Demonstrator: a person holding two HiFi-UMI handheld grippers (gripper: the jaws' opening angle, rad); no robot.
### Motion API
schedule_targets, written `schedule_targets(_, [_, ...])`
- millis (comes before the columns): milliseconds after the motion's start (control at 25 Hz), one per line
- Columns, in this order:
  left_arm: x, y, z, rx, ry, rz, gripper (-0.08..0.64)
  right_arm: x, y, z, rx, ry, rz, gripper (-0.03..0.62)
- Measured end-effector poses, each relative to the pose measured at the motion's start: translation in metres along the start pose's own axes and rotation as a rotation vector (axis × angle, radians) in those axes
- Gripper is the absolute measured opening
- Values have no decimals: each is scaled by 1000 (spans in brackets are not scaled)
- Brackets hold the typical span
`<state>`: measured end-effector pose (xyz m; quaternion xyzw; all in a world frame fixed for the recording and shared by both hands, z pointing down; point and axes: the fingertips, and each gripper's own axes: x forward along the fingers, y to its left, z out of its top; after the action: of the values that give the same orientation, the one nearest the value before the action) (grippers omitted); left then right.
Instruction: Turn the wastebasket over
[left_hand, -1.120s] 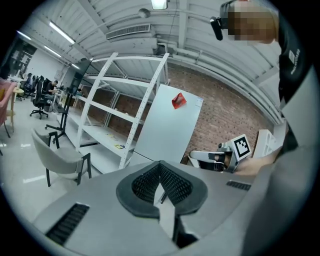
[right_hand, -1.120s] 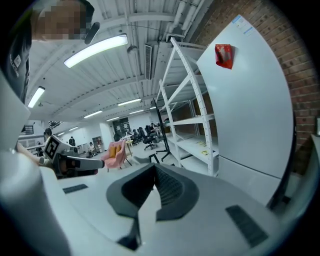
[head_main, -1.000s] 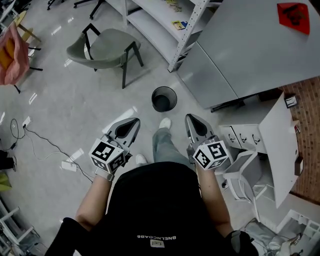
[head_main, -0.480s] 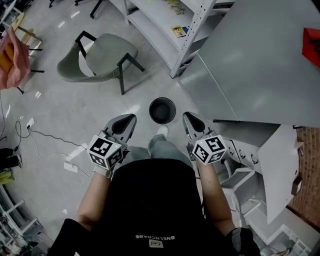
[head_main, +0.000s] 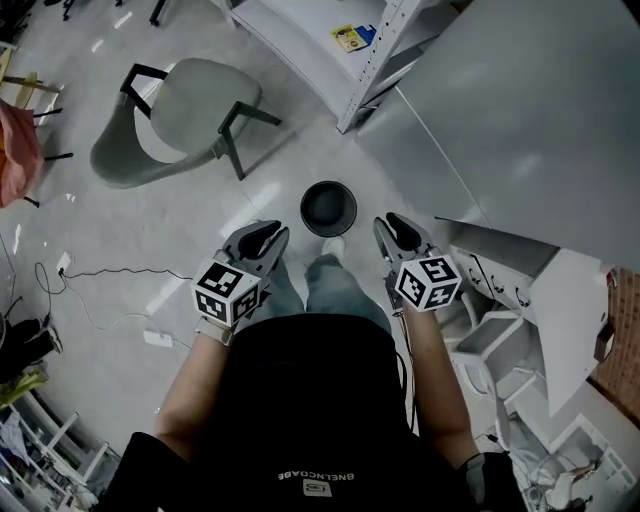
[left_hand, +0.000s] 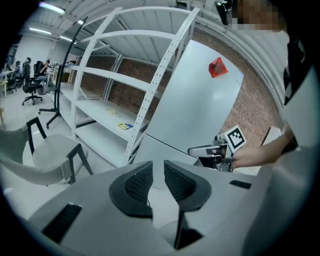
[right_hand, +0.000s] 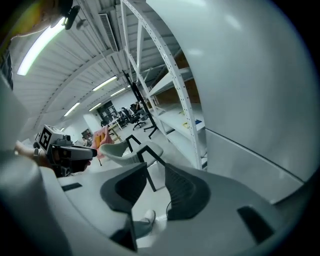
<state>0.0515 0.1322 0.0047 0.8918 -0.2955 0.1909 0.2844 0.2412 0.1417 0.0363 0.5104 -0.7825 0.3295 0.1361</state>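
The wastebasket (head_main: 328, 208) is a round black mesh bin that stands upright on the floor, mouth up, just ahead of the person's feet. My left gripper (head_main: 268, 236) hangs near its left side and my right gripper (head_main: 392, 226) near its right side, both apart from it. In the left gripper view the left gripper's (left_hand: 158, 166) jaws are opening, with a narrow gap and nothing between them. The right gripper's (right_hand: 156, 169) jaws are also opening and hold nothing. Neither gripper view shows the basket.
A grey chair (head_main: 180, 115) stands at the far left. White shelving (head_main: 330, 50) and a large grey panel (head_main: 520, 110) rise behind and right of the basket. White drawer units (head_main: 500, 290) crowd the right. A cable (head_main: 100, 273) lies on the floor at left. A white shoe (head_main: 333, 246) is beside the basket.
The person has stepped closer to the basket. Both grippers have moved forward and down, and now flank it more closely.
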Motion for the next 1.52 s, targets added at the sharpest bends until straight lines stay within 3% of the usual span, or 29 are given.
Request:
schedule_targets(160, [21, 26, -9, -4, 98, -75, 150, 18, -10, -11, 72, 28, -97, 117])
schedule_targets(320, [41, 57, -31, -12, 204, -121, 169, 44, -21, -29, 122, 72, -179, 126])
schedule_targets(480, [72, 89, -66, -39, 305, -151, 182, 74, -38, -60, 171, 130, -209, 126])
schedule_targets(760, [142, 140, -158, -100, 437, -180, 209, 133, -90, -151, 151, 325, -234, 127])
schedule_targets(1040, [219, 173, -259, -140, 544, -183, 212, 195, -150, -243, 162, 452, -226, 147])
schedule_targets(1280, [279, 202, -334, -69, 631, -207, 212, 241, -194, -323, 176, 552, -269, 152])
schedule_targets(1520, [330, 217, -376, -58, 669, -214, 212, 267, -237, -382, 181, 620, -303, 152])
